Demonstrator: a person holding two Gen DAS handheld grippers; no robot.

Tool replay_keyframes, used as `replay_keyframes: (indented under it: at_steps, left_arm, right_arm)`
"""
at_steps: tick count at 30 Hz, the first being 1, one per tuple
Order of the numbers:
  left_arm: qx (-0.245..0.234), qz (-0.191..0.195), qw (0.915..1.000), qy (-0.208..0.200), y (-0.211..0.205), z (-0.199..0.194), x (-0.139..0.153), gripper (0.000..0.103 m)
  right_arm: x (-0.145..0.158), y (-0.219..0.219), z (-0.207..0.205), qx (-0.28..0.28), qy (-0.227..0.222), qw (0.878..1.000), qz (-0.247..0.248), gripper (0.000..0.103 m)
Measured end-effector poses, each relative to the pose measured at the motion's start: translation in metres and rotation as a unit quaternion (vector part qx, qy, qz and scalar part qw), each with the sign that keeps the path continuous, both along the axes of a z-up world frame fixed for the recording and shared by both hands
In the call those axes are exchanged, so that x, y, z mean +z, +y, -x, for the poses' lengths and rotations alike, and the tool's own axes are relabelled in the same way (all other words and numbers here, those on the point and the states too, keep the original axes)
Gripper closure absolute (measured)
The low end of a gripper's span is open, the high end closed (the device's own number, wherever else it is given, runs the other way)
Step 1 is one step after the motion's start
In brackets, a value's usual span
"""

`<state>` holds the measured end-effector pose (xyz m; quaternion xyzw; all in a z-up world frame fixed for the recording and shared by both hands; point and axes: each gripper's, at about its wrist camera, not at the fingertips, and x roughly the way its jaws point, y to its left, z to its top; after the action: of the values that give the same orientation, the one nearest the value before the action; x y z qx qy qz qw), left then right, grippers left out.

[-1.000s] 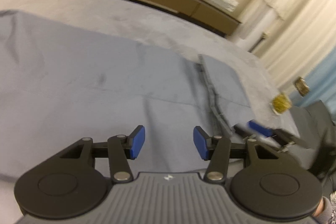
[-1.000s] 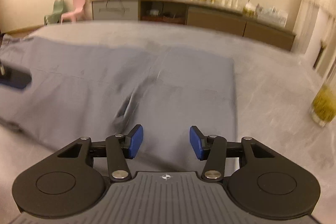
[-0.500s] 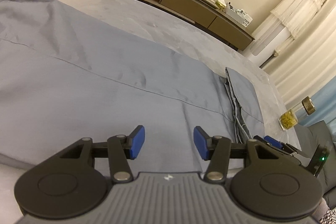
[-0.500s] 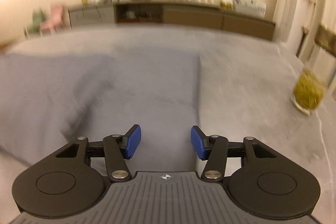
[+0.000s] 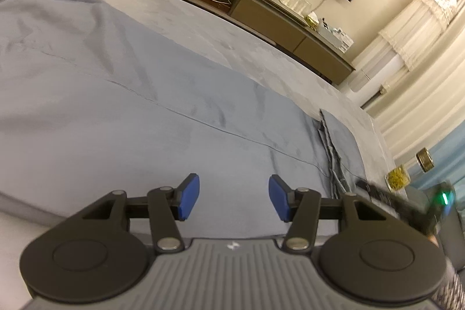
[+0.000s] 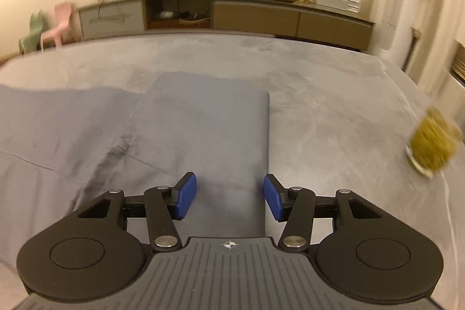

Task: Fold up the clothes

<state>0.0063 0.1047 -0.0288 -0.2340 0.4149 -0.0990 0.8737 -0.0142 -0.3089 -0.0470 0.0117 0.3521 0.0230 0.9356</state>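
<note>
A grey-blue garment (image 5: pixel 122 95) lies flat across the grey bed cover, a long seam running through it. Its right end is folded over into a flat rectangular flap (image 6: pixel 215 130), whose layered edges show in the left wrist view as a folded end (image 5: pixel 337 153). My left gripper (image 5: pixel 234 198) hovers open just above the garment's near edge, nothing between its blue pads. My right gripper (image 6: pixel 229 196) is open too, over the near right corner of the folded flap. The right gripper (image 5: pixel 407 202) also shows blurred at the far right of the left wrist view.
A glass jar with yellow contents (image 6: pixel 433 147) stands on the bed to the right of the garment. The grey bed cover (image 6: pixel 334 95) stretches beyond. A long low cabinet (image 6: pixel 226 13) with small items lines the far wall. Small plastic chairs (image 6: pixel 55 25) stand at the far left.
Both grippers have shifted rightward along the garment's near edge and stayed open. The right gripper now sits over the folded flap's corner, and the jar appears closer.
</note>
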Motion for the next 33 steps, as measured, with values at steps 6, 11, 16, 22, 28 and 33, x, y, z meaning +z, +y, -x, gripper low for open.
replay_keyframes:
  at_steps: [6,11,16,22,28,33]
  left_arm:
    - [0.057,0.030,0.9979,-0.012,0.048,-0.010,0.008,0.050]
    - [0.138,0.058,0.9878,-0.043,0.109,-0.022,0.031,0.050]
    - [0.235,0.072,0.9659,-0.082,0.179,-0.029,0.056,0.049]
    - [0.424,0.009,0.8997,-0.104,0.294,0.042,0.045,0.039]
    - [0.533,0.070,0.8406,-0.070,0.379,0.114,0.006,0.037]
    - [0.499,0.120,0.8574,-0.044,0.397,0.118,-0.015,0.034]
  right_arm:
    - [-0.008,-0.005,0.055,-0.007,0.007,1.000,-0.009,0.044]
    - [0.027,0.014,0.047,-0.001,0.028,0.999,0.019,0.044]
    - [0.130,0.117,0.022,0.113,-0.061,0.992,0.001,0.041]
    - [0.208,0.308,0.035,0.321,-0.112,0.940,0.029,0.024]
    - [0.171,0.499,0.097,0.521,-0.089,0.846,0.073,0.022]
    - [0.114,0.606,0.137,0.593,-0.098,0.785,0.150,0.022]
